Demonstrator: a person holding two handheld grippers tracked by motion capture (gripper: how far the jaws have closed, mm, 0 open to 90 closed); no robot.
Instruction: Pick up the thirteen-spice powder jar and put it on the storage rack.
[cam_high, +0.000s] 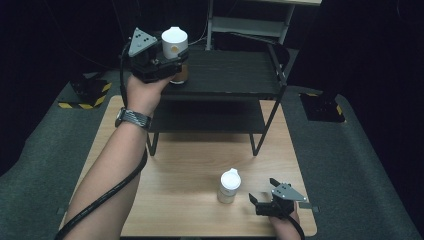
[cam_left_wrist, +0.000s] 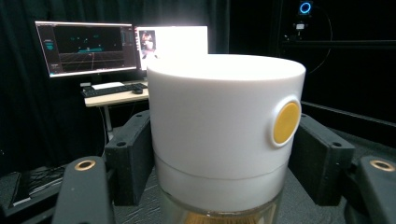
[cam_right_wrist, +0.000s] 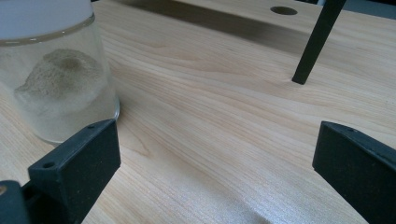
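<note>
Item 1: spice jar with amber contents (cam_high: 176, 50), white cap, round yellow button on the cap's side. Location: 11 o'clock in the high view, over the top shelf of the black rack (cam_high: 225, 75), near its left end; whether its base rests on the shelf cannot be told. Held by the left gripper (cam_high: 167, 60), jaws clenched on the jar's white cap from both sides, as the left gripper view shows (cam_left_wrist: 224, 135).

Item 2: spice jar with pale powder (cam_high: 229, 186), white cap, clear glass body. Location: standing upright on the wooden table (cam_high: 190, 165), 5 o'clock in the high view. Ungripped.

Item 3: right gripper (cam_high: 267, 192), at the table's near right corner, just beside item 2 at its 3 o'clock. Jaws spread wide with nothing between them; in the right gripper view the jar (cam_right_wrist: 56, 88) stands outside the left jaw.

Handling, judged: both jars look rigid, smooth and breakable, light to moderate in weight. Glass is likely slippery; the matt cap offers surer purchase, though a loose cap could twist or lift off. Best hold: square across the cap or just under it, jar kept upright.
</note>
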